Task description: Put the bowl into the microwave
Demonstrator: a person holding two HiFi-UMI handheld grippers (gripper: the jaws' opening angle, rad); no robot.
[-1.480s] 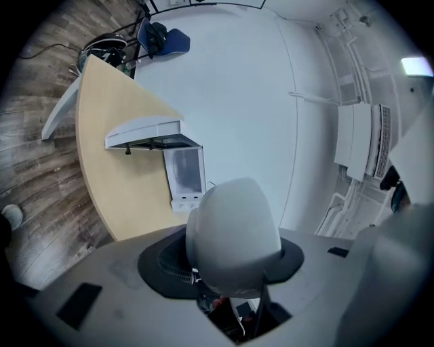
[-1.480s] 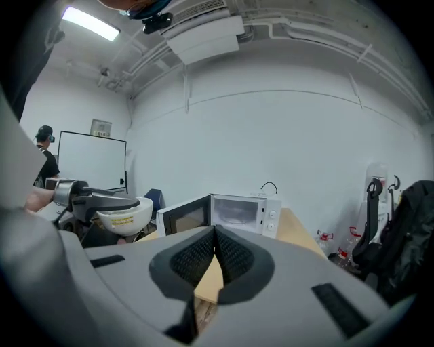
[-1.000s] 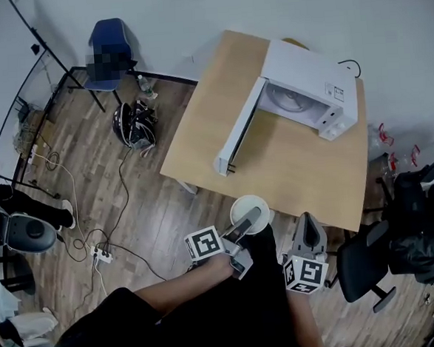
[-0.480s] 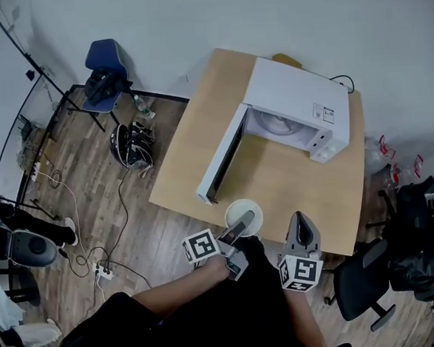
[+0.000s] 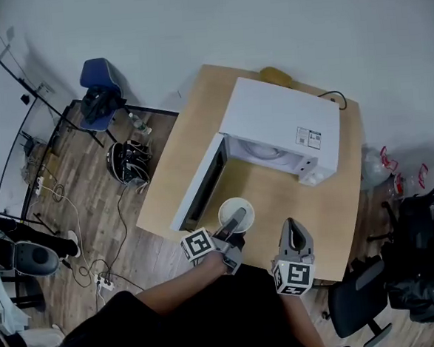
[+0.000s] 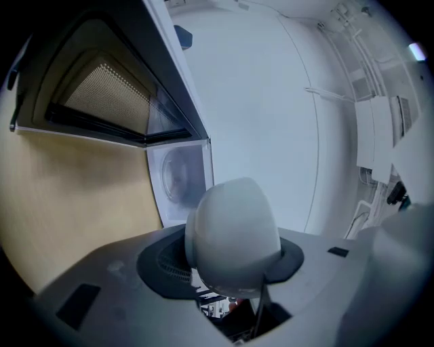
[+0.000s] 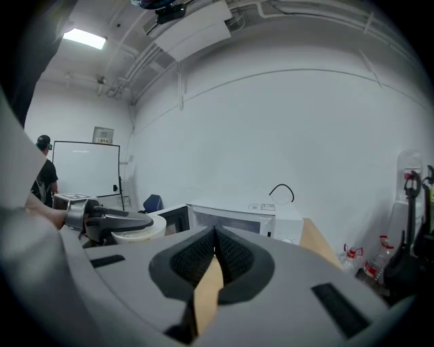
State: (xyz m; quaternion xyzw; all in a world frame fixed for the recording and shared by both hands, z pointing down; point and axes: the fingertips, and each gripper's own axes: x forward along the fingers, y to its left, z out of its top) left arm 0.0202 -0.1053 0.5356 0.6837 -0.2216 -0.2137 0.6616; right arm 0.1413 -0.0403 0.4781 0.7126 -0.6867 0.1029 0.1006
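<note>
In the left gripper, jaws clamped on the rim of a white bowl. Held over the near part of the counter, just in front of the microwave and beside its open door. On the right gripper, jaws together with nothing between, just right of the bowl, pointing toward the microwave. Beyond the counter, a blue chair on the wood floor.

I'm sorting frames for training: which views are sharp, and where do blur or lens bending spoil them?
Head view: sharp, evenly lit, mildly bowed at the edges. Left gripper view: the bowl sits close and soft; the table smears. Right gripper view: walls curve, corners go dark, a ceiling light glares.
</note>
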